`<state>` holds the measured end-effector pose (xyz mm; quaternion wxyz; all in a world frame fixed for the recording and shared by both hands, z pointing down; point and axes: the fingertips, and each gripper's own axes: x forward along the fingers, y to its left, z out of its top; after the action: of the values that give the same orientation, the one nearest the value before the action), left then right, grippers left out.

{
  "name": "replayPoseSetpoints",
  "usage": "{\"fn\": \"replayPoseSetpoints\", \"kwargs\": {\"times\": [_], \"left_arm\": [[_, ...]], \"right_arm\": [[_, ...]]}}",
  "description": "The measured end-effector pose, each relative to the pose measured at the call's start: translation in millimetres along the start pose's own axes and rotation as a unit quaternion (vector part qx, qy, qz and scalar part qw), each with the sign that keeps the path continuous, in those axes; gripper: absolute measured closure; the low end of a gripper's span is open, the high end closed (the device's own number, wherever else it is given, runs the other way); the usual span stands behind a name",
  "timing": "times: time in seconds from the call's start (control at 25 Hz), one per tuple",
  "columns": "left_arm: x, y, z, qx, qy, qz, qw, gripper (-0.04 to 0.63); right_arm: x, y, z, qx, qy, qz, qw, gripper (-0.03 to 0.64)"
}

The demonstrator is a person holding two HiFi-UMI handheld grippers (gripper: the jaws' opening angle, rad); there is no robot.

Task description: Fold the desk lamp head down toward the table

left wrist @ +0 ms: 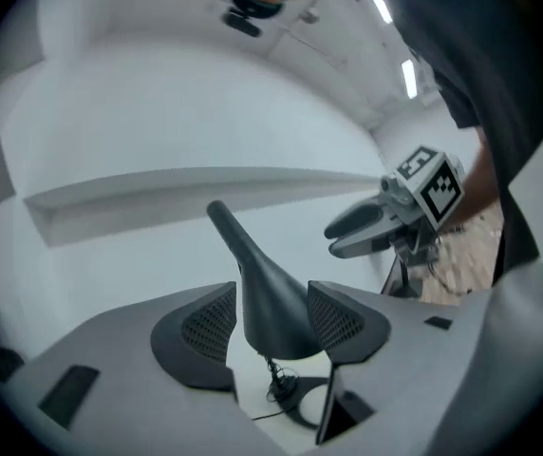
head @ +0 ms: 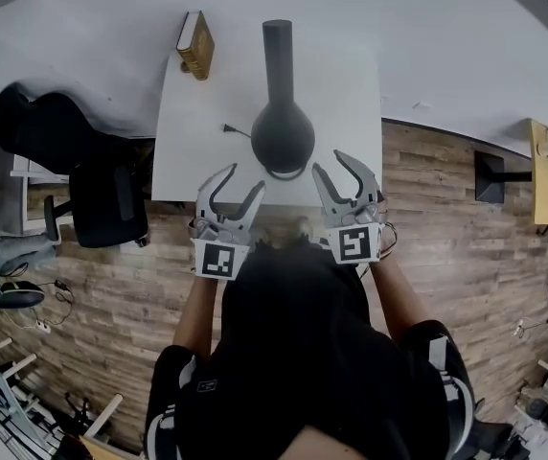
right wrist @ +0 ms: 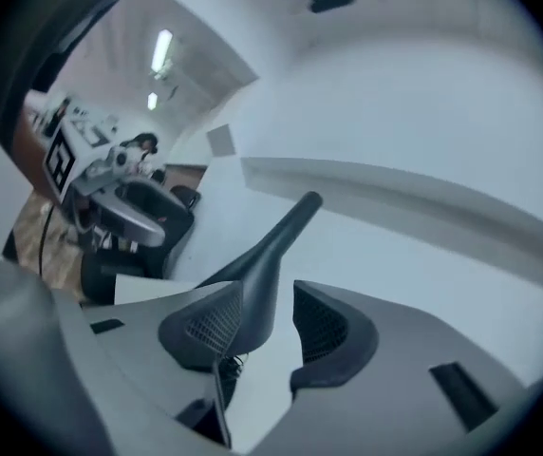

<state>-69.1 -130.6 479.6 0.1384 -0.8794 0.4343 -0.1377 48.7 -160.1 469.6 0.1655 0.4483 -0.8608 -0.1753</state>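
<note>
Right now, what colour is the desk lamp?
The lamp is black, clearest in the head view.

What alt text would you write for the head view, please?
Seen from above, a black desk lamp stands on a white table. At the table's near edge the person holds the left gripper and right gripper open and empty, short of the lamp.

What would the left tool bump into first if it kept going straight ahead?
Probably the black desk lamp: its flared body sits framed between the open jaws of the left tool, with nothing nearer in line. Depth is hard to judge.
</note>
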Motion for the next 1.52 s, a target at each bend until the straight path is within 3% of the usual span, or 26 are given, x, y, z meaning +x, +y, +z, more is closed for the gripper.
{"fn": "replayPoseSetpoints", "kwargs": {"times": [0.08,0.16,0.24,0.44,0.52,0.6,1.52], "left_arm": [[-4.1,15.1,23.1,-0.066,-0.036,0.008,0.9971,0.353],[-8.8,29.8,41.0,-0.167,-0.073,0.032,0.9826,0.384],[-13.0,40.2,54.7,-0.198,-0.093,0.040,0.9749,0.419],[-22.2,52.2,77.3,-0.198,-0.112,0.059,0.9719,0.490],[-22.1,52.8,82.8,-0.206,-0.110,0.069,0.9699,0.548],[-20.8,50.5,84.8,-0.214,-0.110,0.068,0.9683,0.560],[-15.2,34.7,71.2,-0.218,-0.098,0.071,0.9684,0.570]], "right_arm": [[-1.9,-17.6,15.5,0.111,-0.023,-0.009,0.994,0.470],[-5.1,-32.3,24.1,0.193,-0.028,-0.013,0.981,0.507],[-7.9,-44.1,34.3,0.235,-0.036,-0.018,0.971,0.539],[-14.5,-56.8,55.8,0.282,-0.057,-0.030,0.957,0.598],[-17.6,-57.3,59.4,0.291,-0.063,-0.030,0.954,0.603],[-18.5,-56.1,59.3,0.296,-0.064,-0.031,0.953,0.603],[-24.4,-42.9,45.7,0.294,-0.049,-0.029,0.954,0.604]]}}
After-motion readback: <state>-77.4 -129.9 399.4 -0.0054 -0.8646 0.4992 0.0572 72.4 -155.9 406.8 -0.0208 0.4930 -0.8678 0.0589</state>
